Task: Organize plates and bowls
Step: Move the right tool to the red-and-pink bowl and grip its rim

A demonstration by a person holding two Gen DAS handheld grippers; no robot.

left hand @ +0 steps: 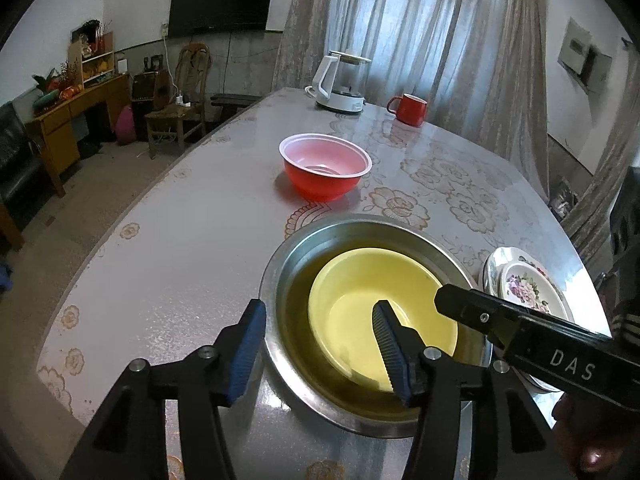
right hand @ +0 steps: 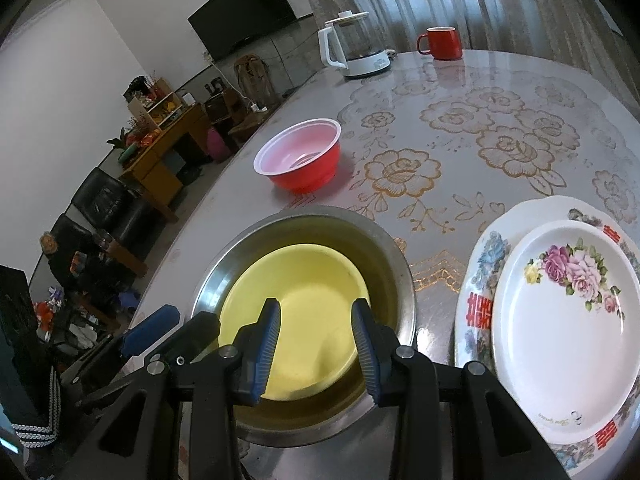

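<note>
blue ribbed pads of the left gripper (left hand: 320, 344) sit nearest the lens, jaws apart, straddling the near-left wall of the steel bowl (left hand: 288, 264): one pad outside over the table (left hand: 168, 264), one inside over the yellow bowl (left hand: 360, 304). neither pad presses on anything.

right gripper (right hand: 316, 344) hangs over the same nest, jaws partly apart, nothing between them; both pads above the yellow bowl (right hand: 304, 280), contact not clear.

yellow bowl sits nested in the steel bowl (right hand: 396, 264), mouth up, pushed toward the near-left side in the right wrist view. red bowl (left hand: 325, 166) stands alone farther back, mouth up, well apart from the nest. two floral plates (right hand: 560, 320) stacked to the right, small on large, face up. bowls are round, so no long axis; openings all point up.

judgement: release after nesting looks done; red bowl is likely next. to do it well: lift the left gripper straight up so the inner pad clears both rims without dragging the nest, then take the red bowl by its rim, one pad inside, one outside, and keep it level. thin plastic wall may flex, so close gently.

kettle (left hand: 342, 80) and red mug (left hand: 408, 109) stand at the far edge, out of the way.
</note>
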